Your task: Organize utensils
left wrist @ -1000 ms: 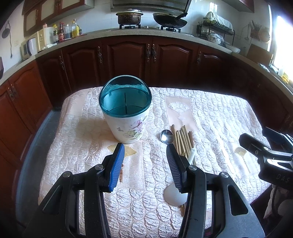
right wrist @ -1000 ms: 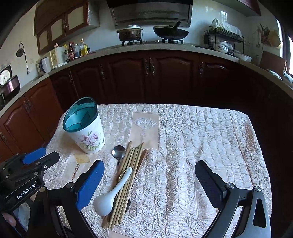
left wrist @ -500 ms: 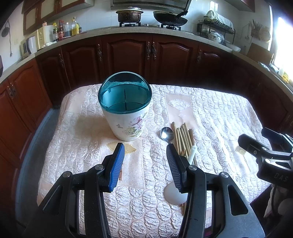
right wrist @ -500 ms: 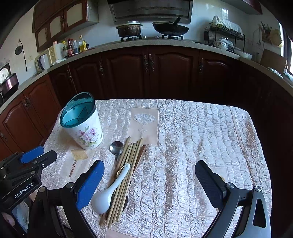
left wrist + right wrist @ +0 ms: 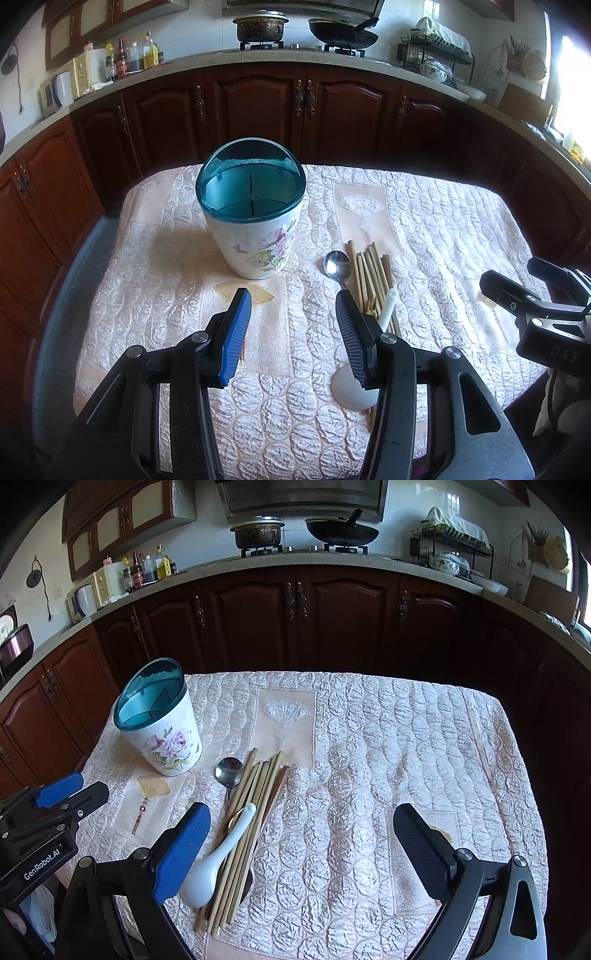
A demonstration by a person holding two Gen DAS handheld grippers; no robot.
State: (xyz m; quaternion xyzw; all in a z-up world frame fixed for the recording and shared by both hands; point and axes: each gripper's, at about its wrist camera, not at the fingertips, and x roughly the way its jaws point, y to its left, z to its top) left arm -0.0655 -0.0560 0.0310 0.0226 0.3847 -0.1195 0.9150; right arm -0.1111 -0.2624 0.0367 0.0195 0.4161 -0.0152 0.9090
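A white floral utensil holder (image 5: 255, 236) with a teal divided insert stands on the quilted tablecloth; it also shows in the right wrist view (image 5: 160, 723). To its right lie a bundle of wooden chopsticks (image 5: 251, 819), a metal spoon (image 5: 229, 770) and a white ceramic spoon (image 5: 218, 860); the left wrist view shows the chopsticks (image 5: 369, 273), the metal spoon (image 5: 337, 264) and the ceramic spoon (image 5: 386, 310). My left gripper (image 5: 293, 306) is open and empty, hovering short of the holder. My right gripper (image 5: 303, 823) is wide open and empty above the chopsticks' right side.
The table (image 5: 424, 738) is covered by a pale quilted cloth with a small stain (image 5: 153, 786). Dark wooden cabinets (image 5: 295, 620) and a counter with a pot, a wok and bottles curve behind it. The right gripper's body shows in the left wrist view (image 5: 535, 306).
Both views have drawn back and risen slightly; the holder and utensils sit a little farther away. Nothing on the table has moved and both grippers stay open.
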